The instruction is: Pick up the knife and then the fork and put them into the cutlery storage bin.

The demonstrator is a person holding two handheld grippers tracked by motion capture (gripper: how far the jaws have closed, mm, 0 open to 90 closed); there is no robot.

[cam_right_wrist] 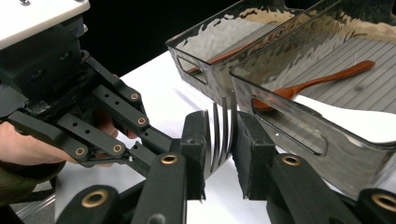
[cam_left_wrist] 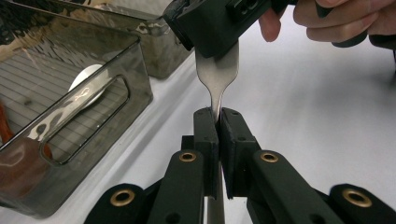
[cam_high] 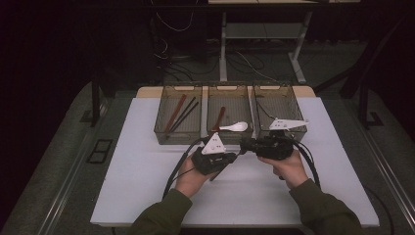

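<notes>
Nearest the camera, two olive sleeves (cam_high: 161, 215) come in over the table's (cam_high: 147, 196) near edge, each hand holding a gripper above the white top.

The left gripper (cam_high: 230, 159) sits a little left of the table's middle, with a white three-cornered plate on top. Its jaws are closed tight on the fork's (cam_left_wrist: 216, 77) thin handle, as the left gripper view shows: the metal runs up from between the pads and widens toward the head.

The right gripper (cam_high: 244, 145) points leftward at the left one, the two nearly meeting just in front of the middle bin. In the right gripper view its pads stand on either side of the fork's tines (cam_right_wrist: 223, 135), which rise upright between them. The left pad lies against the outer tine; a narrow gap may remain at the right pad, and I cannot tell whether it presses.

The fork is thus held off the table between the two grippers, near the front wall of the middle bin.

Along the far edge stand three smoky clear bins. The left bin (cam_high: 161, 132) holds dark and reddish chopsticks (cam_high: 178, 115). The middle bin (cam_high: 208, 110) holds a wooden spoon (cam_high: 219, 120) and a white spoon (cam_high: 236, 127). The right bin (cam_high: 288, 93) stands behind the right gripper.
</notes>
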